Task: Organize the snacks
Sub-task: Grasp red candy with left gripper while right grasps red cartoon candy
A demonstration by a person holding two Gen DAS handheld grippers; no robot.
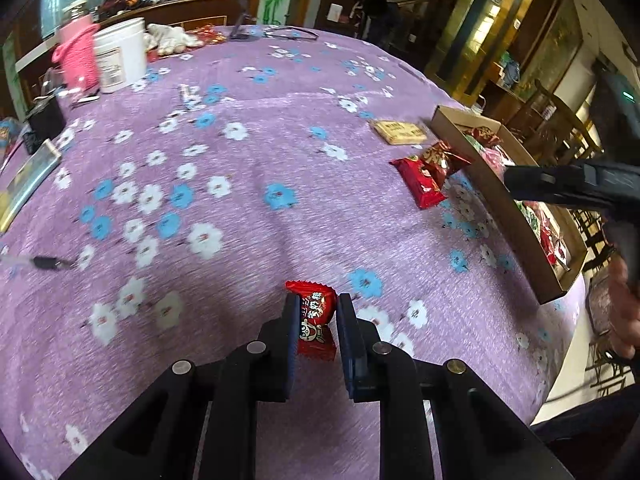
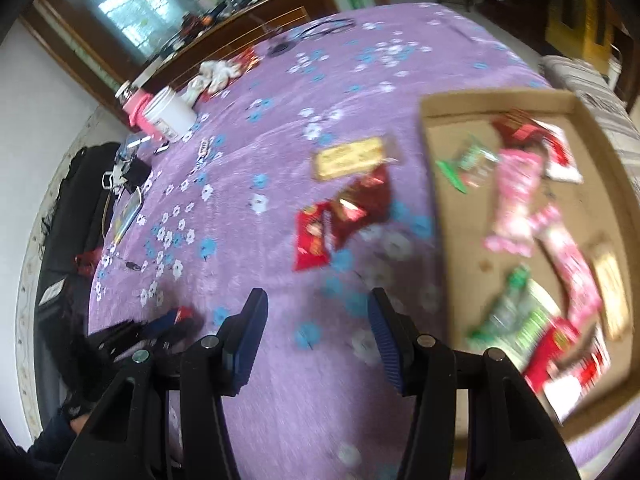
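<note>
The desk [image 1: 248,208] spreads wide under its purple flowered cloth, the cardboard tray [image 2: 448,216] near its right edge, already carrying pink, green and red packets. Beside the tray lie two red snack packs [image 1: 430,172] and a tan wafer [image 1: 400,132]. Left claw [image 1: 318,312] is clamped on a small red candy [image 1: 316,320] above the cloth; right claw [image 2: 318,308] hangs spread apart, holding nothing.

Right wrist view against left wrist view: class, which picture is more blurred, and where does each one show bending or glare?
Right wrist view: strong motion blur smears the snacks in the cardboard box; the open right claw stays sharp. Left wrist view: clearer, the candy print between the left claw fingers shows; the tablecloth bulges from the fisheye, and bright glare sits on the gold pillar.
</note>
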